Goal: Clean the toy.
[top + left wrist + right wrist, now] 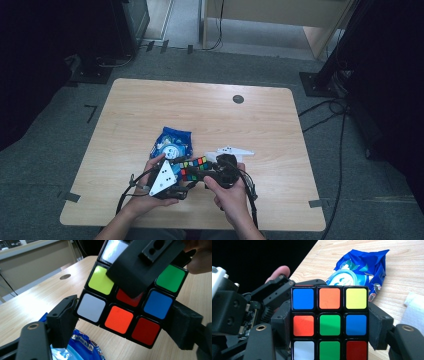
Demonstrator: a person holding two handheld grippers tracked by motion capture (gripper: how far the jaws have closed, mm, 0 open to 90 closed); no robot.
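A Rubik's cube [195,166] is held above the near middle of the wooden table [150,100], between both grippers. In the left gripper view the cube [119,315] sits tilted, and my left gripper [122,318] is shut on its lower layer, one jaw at each side. A jaw of the other gripper lies across the cube's upper part. In the right gripper view the cube [329,320] faces me squarely and my right gripper [329,328] is shut on its sides. In the high view the left gripper [181,175] and right gripper [209,172] meet at the cube.
A blue snack packet [172,142] lies on the table just beyond the cube and shows as the packet [359,267] and the packet [77,347]. A white sheet [415,311] lies to the right. A round hole [238,99] sits near the far edge.
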